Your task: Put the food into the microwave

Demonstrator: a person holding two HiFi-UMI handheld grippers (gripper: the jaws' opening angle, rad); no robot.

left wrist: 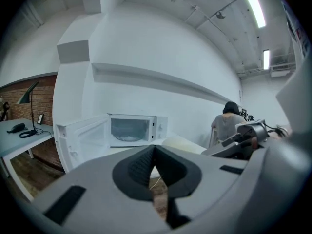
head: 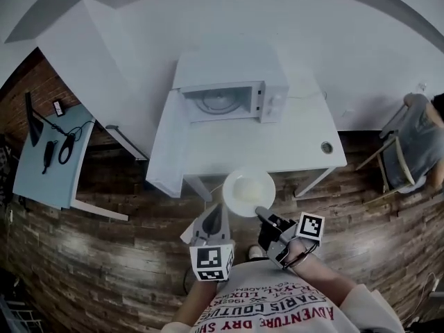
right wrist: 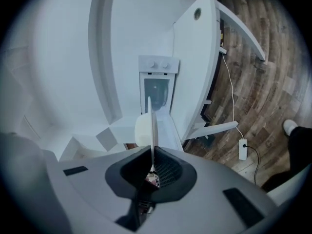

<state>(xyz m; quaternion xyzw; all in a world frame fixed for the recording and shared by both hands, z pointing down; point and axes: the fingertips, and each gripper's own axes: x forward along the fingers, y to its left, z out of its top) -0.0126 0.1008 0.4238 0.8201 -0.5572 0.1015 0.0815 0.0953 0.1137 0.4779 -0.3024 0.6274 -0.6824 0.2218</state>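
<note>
The white table [head: 305,141] sits well ahead of both grippers, with the microwave [head: 229,96] on it, door [head: 166,144] swung open. The plate of pale food [head: 248,191] is right out front of the right gripper [head: 262,214], jaws clamped on its near rim. The left gripper [head: 216,215] is just beside the plate, jaws pressed together on nothing

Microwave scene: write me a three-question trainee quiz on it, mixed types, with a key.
1. True or false: the microwave door stands open.
2. Which gripper clamps the rim of the dish? A) left B) right C) both
3. Fill in: the left gripper has its jaws ____, with nothing between them.

Key: 1 true. 2 B, the right gripper. 3 shut.
</note>
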